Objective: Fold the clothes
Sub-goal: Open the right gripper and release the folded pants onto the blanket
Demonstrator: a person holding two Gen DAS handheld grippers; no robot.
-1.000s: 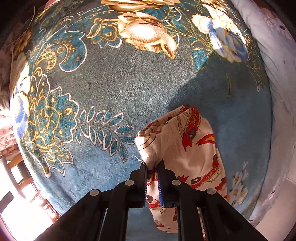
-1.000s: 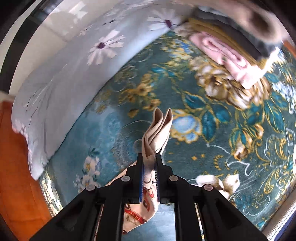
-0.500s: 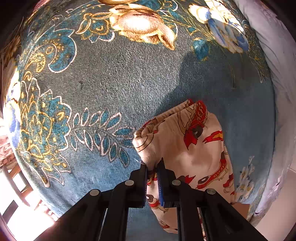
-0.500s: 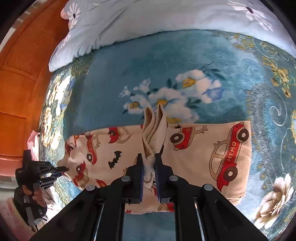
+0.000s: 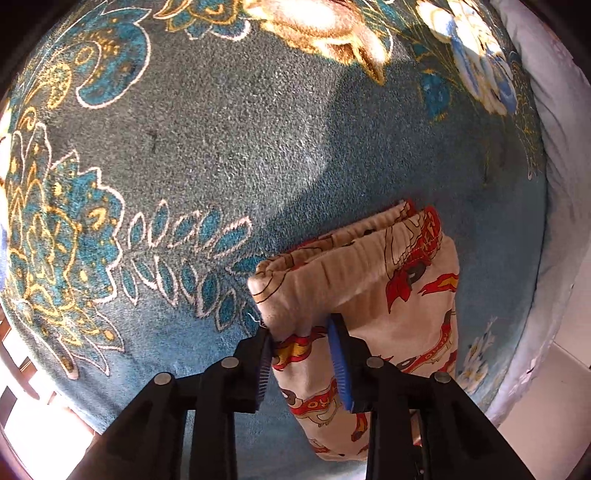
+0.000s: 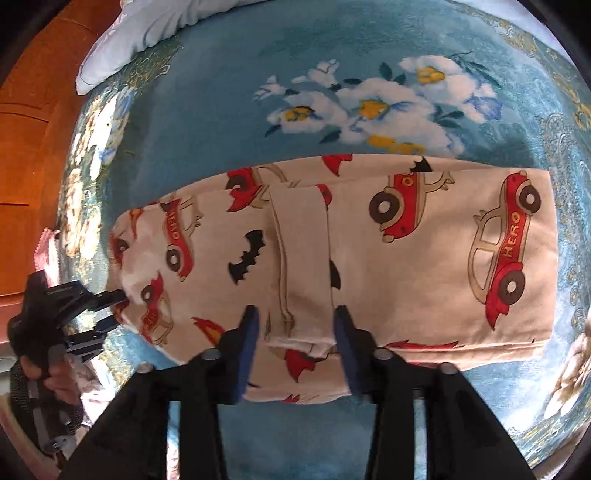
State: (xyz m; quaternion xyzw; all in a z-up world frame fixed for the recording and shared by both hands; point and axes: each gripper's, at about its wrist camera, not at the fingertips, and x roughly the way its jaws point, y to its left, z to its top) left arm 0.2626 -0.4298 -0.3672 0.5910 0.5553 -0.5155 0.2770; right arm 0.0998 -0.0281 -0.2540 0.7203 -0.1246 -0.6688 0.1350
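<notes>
Cream pants (image 6: 424, 266) printed with red cars and black bats lie folded flat on the teal flowered blanket (image 6: 221, 110). Their leg end (image 6: 303, 251) is laid back over the middle. My right gripper (image 6: 295, 332) is open, one finger on each side of that leg end. In the left wrist view the gathered waistband end of the pants (image 5: 406, 295) rests on the blanket (image 5: 221, 147). My left gripper (image 5: 299, 343) is open around the waistband corner. From the right wrist view, the left gripper (image 6: 99, 314) sits at the pants' left end, held by a hand (image 6: 48, 373).
A pale blue pillow (image 6: 129, 33) lies along the blanket's far side and also shows in the other view, the pillow (image 5: 561, 147) at the right edge. An orange wooden board (image 6: 26, 147) rises on the left. A pink cloth (image 6: 46, 247) peeks out beside it.
Both grippers have opened and let go of the pants. The right gripper swung down over the bed and laid the leg end back over the pants, which now lie flat.
</notes>
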